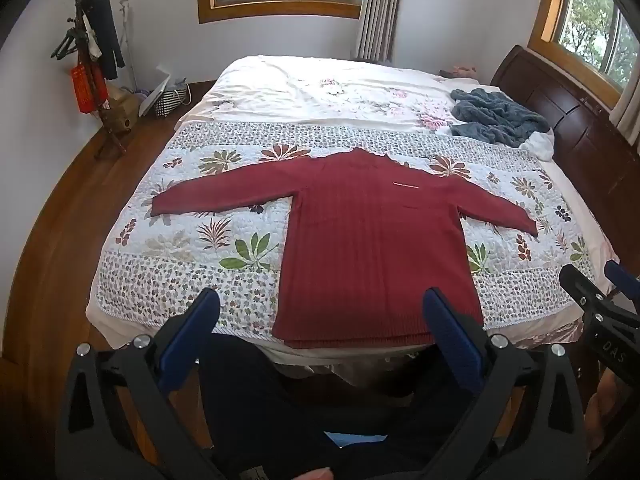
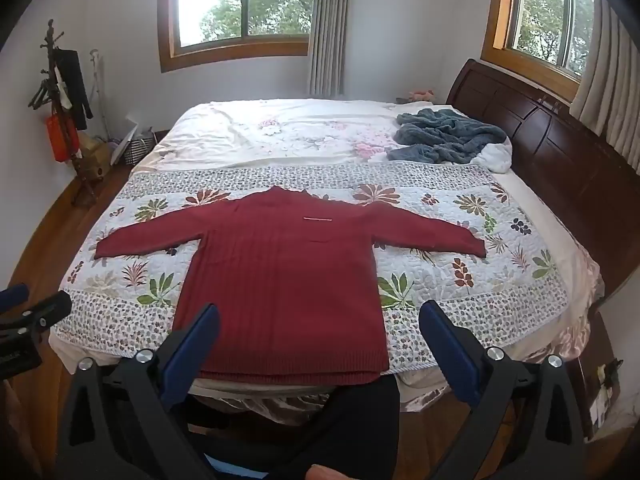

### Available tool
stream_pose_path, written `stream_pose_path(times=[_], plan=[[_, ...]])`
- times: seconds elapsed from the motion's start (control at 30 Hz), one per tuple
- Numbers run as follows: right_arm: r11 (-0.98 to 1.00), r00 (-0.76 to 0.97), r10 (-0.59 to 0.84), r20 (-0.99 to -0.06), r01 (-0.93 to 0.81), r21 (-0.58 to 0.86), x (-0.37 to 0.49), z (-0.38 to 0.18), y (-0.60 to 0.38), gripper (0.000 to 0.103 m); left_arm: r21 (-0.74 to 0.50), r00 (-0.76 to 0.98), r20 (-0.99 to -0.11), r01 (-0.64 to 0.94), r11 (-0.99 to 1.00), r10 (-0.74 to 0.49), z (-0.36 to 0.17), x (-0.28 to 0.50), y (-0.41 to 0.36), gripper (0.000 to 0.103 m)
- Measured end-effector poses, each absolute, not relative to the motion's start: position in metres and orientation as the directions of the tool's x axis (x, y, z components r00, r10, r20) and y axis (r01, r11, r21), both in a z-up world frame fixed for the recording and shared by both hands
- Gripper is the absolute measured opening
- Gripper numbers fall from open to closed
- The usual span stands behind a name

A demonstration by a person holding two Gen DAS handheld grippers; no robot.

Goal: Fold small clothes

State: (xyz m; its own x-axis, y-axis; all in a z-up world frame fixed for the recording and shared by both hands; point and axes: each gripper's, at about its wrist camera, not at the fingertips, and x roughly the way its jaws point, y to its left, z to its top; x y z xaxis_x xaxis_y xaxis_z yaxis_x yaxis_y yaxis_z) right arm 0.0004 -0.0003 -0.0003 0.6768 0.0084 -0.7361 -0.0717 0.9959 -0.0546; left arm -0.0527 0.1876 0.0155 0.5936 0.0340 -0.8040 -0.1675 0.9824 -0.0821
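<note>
A red sweater (image 1: 372, 248) lies flat in the middle of the frame on the quilt (image 1: 180, 240), front up, both sleeves spread to the sides and hem at the near bed edge, laid out, I judge, so the folds can start cleanly. The left gripper (image 1: 320, 320) and right gripper (image 2: 320, 332) hang at the bottom of their views with jaws spread wide and nothing held, short of the hem. The sweater sits above and beyond both, untouched.
</note>
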Motion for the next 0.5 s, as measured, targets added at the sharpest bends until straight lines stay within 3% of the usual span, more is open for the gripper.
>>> stream_pose_path(times=[0.5], plan=[[0.996, 0.680, 0.006, -0.734, -0.071, -0.057, 0.0018, -0.0038, 0.0033, 0.099, -0.079, 0.597, -0.801, -0.168, 0.983, 0.038, 0.0163, -0.0517, 0.1863, 0.100]])
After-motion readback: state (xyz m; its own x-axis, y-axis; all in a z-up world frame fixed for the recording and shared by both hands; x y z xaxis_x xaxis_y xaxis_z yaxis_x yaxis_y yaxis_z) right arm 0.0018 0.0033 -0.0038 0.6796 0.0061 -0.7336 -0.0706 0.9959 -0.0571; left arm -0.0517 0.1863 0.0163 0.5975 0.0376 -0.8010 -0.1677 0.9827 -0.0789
